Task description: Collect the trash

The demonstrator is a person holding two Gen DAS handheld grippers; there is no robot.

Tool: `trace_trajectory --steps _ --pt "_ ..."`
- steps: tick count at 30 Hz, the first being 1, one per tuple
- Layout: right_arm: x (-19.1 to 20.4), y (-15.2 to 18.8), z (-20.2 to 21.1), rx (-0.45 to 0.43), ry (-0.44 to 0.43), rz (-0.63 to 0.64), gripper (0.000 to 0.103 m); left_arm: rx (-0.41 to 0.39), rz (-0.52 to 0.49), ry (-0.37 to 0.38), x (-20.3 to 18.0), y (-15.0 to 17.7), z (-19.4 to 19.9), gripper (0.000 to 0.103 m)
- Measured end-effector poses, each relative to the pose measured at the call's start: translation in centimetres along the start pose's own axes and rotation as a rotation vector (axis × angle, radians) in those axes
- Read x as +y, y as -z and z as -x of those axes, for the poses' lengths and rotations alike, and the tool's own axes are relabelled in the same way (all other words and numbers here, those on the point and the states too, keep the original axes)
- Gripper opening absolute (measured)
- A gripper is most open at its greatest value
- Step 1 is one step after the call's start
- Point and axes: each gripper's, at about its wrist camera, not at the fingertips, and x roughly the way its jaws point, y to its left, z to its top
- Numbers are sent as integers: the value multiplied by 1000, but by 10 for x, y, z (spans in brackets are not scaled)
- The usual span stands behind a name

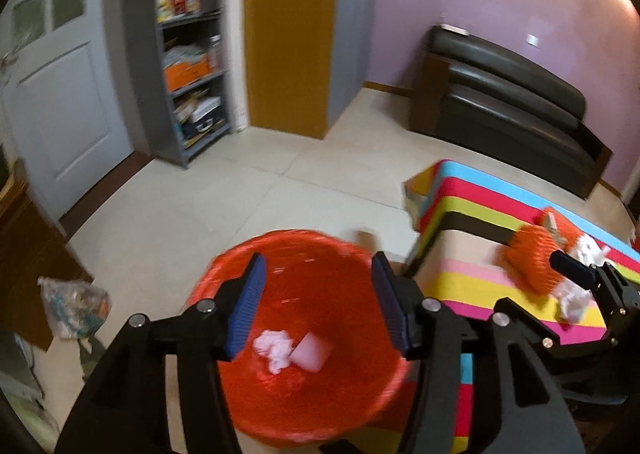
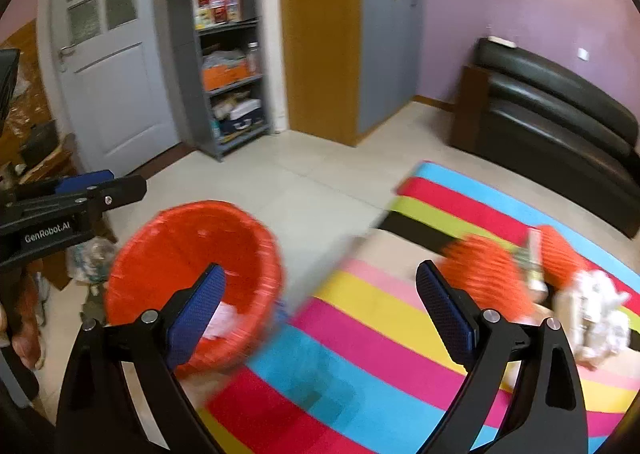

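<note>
Your left wrist camera looks down and forward from close above the red basket [image 1: 304, 334], the striped table [image 1: 480, 294] at its right edge. Your right wrist camera sits further right, close over that table [image 2: 380, 334], the basket [image 2: 188, 254] at its left. Both face the far shelf [image 1: 192, 54] and black sofa [image 1: 508, 94], sharing basket, table and floor.

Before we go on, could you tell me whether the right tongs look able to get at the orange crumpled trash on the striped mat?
Probably yes: the right tongs are open and empty, and nothing lies between them and the orange trash.
</note>
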Motion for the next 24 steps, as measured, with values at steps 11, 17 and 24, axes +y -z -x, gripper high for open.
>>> trace_trajectory --steps 11,17,24 --pt "-146 50 59 -31 184 -113 90 -51 -124 116 -142 4 -8 69" --pt "-202 70 68 -34 259 -176 90 -39 -176 151 -205 16 -26 71" --pt "-240 84 65 -50 323 -198 90 29 -100 214 -239 26 -63 71"
